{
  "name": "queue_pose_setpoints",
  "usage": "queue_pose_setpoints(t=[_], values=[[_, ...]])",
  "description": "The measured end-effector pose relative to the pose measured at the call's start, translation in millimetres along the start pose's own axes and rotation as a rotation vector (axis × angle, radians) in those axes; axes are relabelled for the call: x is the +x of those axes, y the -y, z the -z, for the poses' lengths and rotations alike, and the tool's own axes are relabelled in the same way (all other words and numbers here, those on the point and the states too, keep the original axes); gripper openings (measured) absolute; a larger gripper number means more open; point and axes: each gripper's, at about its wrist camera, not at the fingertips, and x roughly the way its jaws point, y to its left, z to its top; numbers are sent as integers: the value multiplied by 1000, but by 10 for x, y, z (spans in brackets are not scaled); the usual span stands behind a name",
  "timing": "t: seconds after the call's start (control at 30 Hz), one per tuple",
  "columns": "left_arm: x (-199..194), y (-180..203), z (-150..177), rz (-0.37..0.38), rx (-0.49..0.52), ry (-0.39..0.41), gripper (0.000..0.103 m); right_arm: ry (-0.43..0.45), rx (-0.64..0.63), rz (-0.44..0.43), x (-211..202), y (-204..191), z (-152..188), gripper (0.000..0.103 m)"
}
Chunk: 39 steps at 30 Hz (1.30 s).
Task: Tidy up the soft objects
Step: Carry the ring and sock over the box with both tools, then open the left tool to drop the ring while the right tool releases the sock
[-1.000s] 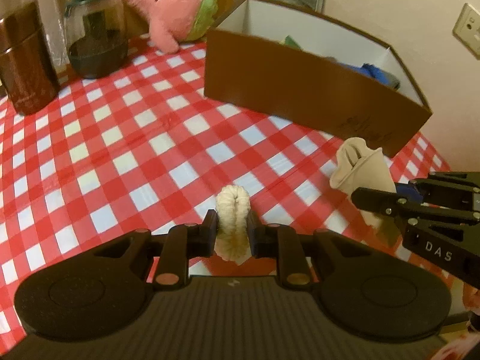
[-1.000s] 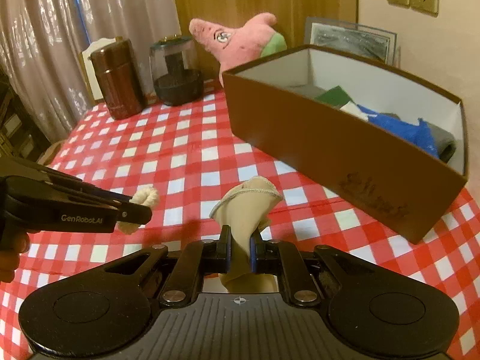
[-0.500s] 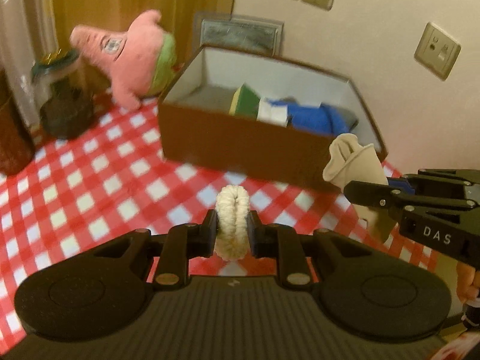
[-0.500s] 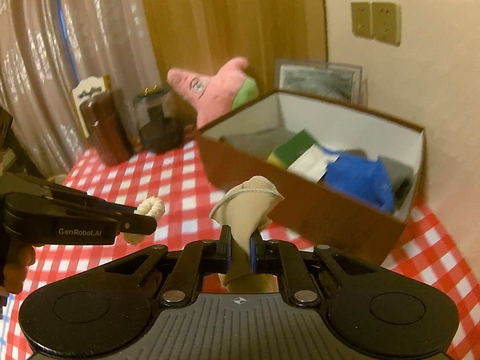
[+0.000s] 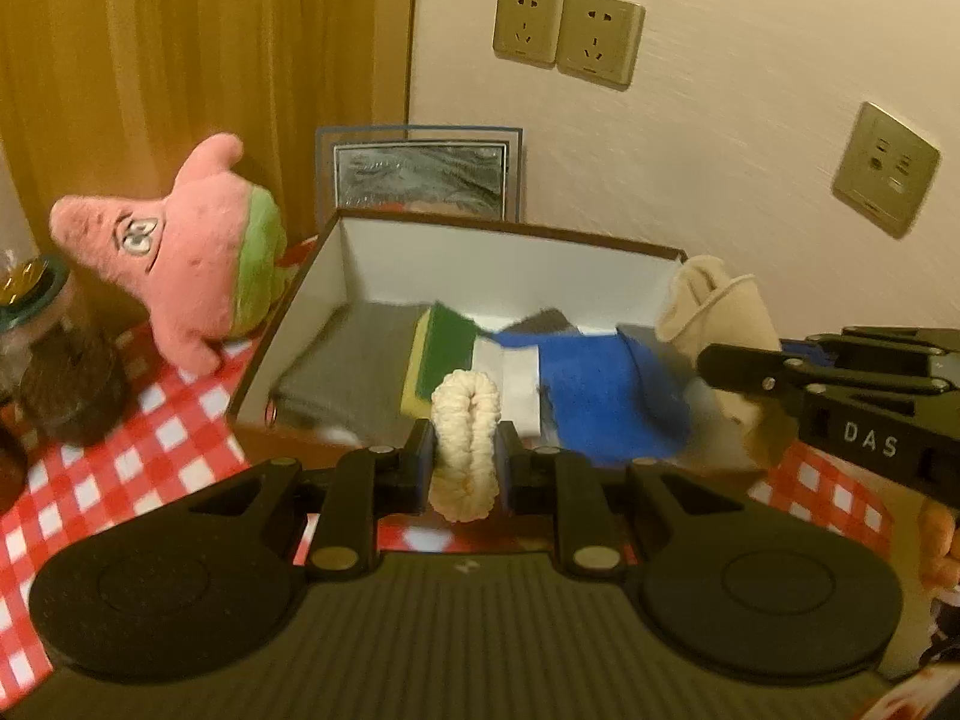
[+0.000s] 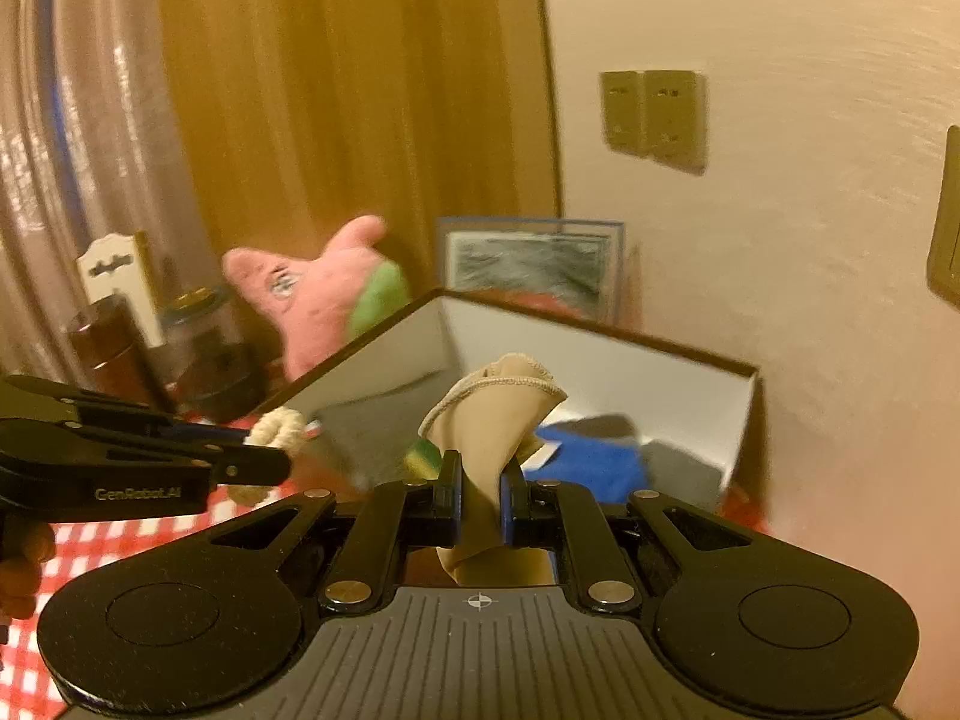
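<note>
My left gripper [image 5: 463,463] is shut on a cream knitted loop [image 5: 465,420], held in the air at the near wall of the brown box [image 5: 360,222]. My right gripper [image 6: 480,495] is shut on a beige cloth [image 6: 492,414] and hovers over the same box [image 6: 690,384]. Inside lie a grey cloth [image 5: 354,360], a green-and-yellow sponge [image 5: 441,354], a white piece [image 5: 510,369] and a blue cloth [image 5: 600,384]. The right gripper with its beige cloth [image 5: 714,306] shows at the right of the left wrist view. The left gripper and loop [image 6: 273,426] show at the left of the right wrist view.
A pink star plush [image 5: 180,264] leans left of the box on the red checked tablecloth [image 5: 156,438]. A dark glass jar [image 5: 54,354] and a brown canister [image 6: 114,348] stand further left. A framed picture [image 5: 420,171] leans on the wall behind the box.
Both grippers rose and moved toward the box with their loads still held. The box now fills the middle of both views and its contents show from above.
</note>
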Motion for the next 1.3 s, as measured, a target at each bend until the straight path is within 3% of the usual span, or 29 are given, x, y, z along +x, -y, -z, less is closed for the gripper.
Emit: queue_pose_setpoints(t=[0.53, 0.93, 1.23, 1.3], values=[[918, -184, -593, -75, 38, -48, 20, -55, 29, 50, 728, 607, -280, 12], [1160, -280, -773, -98, 30, -42, 61, -75, 48, 45, 983, 779, -320, 12], [1034, -305, -694, -91, 16, -44, 61, -48, 76, 40, 1054, 823, -361, 14], [984, -291, -652, -87, 11, -45, 62, -25, 85, 46, 1046, 830, -393, 31]])
